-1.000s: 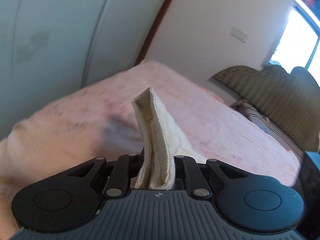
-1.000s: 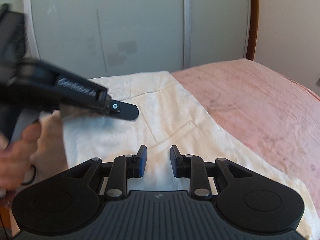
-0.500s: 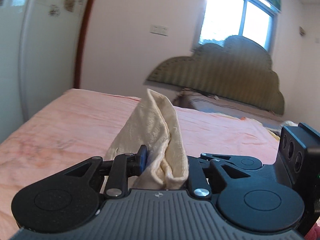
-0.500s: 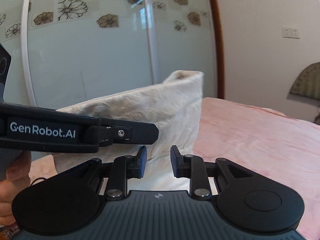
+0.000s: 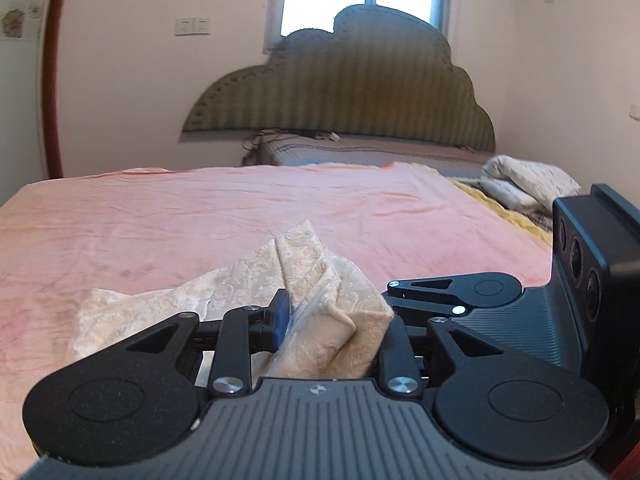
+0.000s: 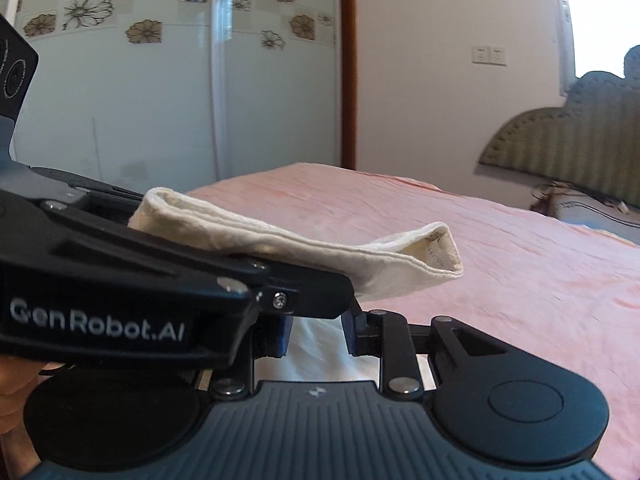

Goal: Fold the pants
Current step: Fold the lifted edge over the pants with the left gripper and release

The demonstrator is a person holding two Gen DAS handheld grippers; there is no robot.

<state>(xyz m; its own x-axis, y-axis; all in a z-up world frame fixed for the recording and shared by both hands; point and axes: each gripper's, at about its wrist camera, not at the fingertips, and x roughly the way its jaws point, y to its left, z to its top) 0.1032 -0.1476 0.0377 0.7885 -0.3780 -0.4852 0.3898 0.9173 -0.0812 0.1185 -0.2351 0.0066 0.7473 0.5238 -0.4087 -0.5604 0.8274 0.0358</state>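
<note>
The left hand-held gripper [image 5: 330, 320], black with blue pads, has its fingers [image 5: 280, 314] pressed against a bunch of cream patterned fabric pants [image 5: 320, 280] pinched between them. The right hand-held gripper [image 6: 316, 332] sits just beside and below it, jaws parted with a gap between the pads. A bare hand [image 6: 12, 392] shows at the left edge of the right wrist view.

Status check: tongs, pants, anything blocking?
Left tongs shut on the cream pants, fabric bunched between them. Right tongs open, holding nothing, beside and under the left. Pants lifted over the pink bedspread. Nothing blocking.
</note>
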